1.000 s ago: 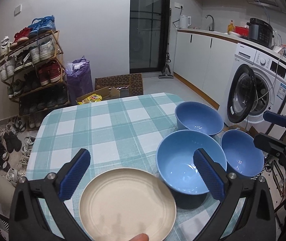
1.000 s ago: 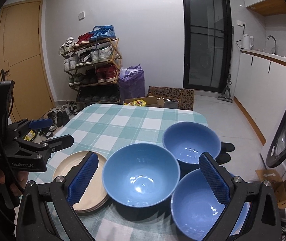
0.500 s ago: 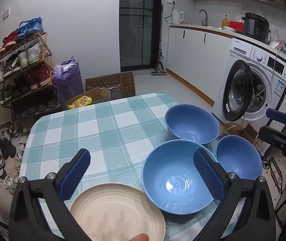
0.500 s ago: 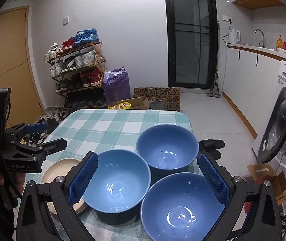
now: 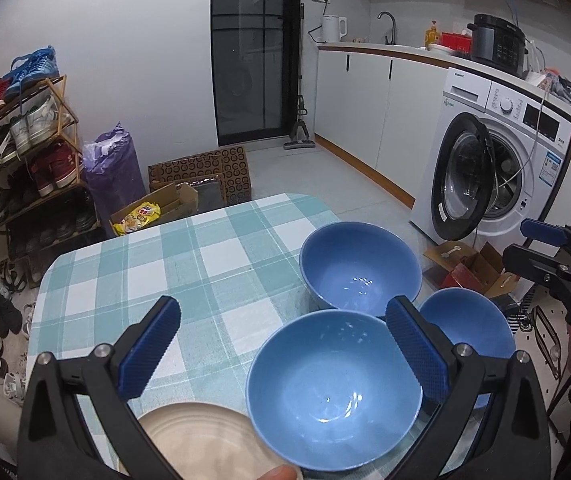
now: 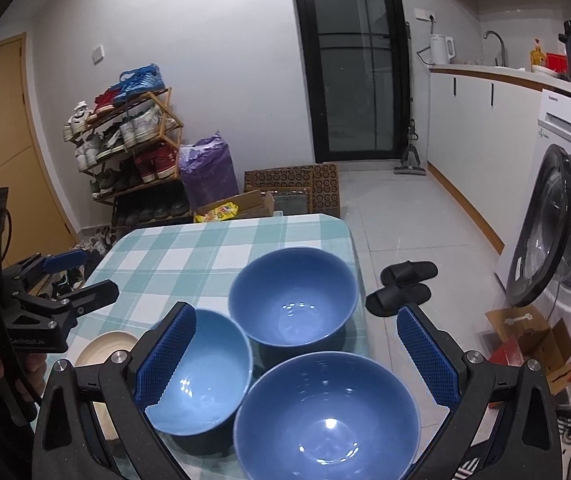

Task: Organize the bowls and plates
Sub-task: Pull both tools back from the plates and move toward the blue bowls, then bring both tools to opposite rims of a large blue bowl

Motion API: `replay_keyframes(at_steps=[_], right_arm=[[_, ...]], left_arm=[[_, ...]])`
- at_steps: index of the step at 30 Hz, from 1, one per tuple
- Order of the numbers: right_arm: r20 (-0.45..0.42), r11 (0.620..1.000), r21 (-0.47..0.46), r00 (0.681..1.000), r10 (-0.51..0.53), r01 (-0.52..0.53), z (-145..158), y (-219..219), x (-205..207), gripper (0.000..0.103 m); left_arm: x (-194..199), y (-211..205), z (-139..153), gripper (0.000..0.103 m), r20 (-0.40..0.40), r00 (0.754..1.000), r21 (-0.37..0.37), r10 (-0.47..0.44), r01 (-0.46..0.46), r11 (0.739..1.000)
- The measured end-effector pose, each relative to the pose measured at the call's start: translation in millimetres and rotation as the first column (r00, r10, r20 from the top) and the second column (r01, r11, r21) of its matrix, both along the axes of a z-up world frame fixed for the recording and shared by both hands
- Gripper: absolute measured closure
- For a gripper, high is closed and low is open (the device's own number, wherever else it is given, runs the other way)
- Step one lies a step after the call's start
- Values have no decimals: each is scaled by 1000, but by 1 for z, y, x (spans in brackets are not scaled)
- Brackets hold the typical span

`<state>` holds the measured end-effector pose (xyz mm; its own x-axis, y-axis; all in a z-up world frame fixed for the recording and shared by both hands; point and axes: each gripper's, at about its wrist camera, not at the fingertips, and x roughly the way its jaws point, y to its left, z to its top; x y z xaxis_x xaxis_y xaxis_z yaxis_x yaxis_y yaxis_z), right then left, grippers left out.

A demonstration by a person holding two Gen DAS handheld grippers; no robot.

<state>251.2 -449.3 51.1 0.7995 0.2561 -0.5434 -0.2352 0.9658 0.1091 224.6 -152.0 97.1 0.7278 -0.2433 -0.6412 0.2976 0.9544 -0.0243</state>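
Three blue bowls sit close together at the right end of a green-checked table (image 5: 157, 280). From the left wrist view they are the near bowl (image 5: 333, 392), the far bowl (image 5: 361, 268) and the right bowl (image 5: 469, 328). A cream plate (image 5: 201, 440) lies left of the near bowl. My left gripper (image 5: 281, 312) hangs open and empty above the near bowl and plate. My right gripper (image 6: 295, 312) is open and empty over the bowl (image 6: 325, 420) at the table's corner. The right wrist view also shows the left bowl (image 6: 201, 368), the far bowl (image 6: 293, 300) and the plate (image 6: 105, 348).
A washing machine (image 5: 501, 168) with its door open stands right of the table. Black slippers (image 6: 401, 288) and cardboard boxes (image 6: 533, 344) lie on the floor beside it. A shoe rack (image 5: 25, 152), a purple bag (image 5: 113, 172) and more boxes (image 5: 201, 180) stand beyond the far edge.
Both grippers have shifted right. In the left view the plate has slid to the bottom edge. In the right view the corner bowl now sits between the fingers. Nothing was grasped.
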Motion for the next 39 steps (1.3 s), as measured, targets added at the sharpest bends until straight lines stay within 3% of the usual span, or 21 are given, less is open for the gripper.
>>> replay_keyframes(at_steps=[18,32,39], right_arm=[[-106,1000,-20,994,-14,12,-32,-16,67,1],[-195,1000,-1,981,-3,3,-71,-15,114,1],[-210,1000,-10,978,-3,1,-81,-15,128,1]], left_arm=[[57,-23,-22,0,-49,999,48,3,0,999],[92,-37,-49,1,-133,991,40,-19,24,999],[103,-48,-58,6,-154,987,41,-41,48,998]])
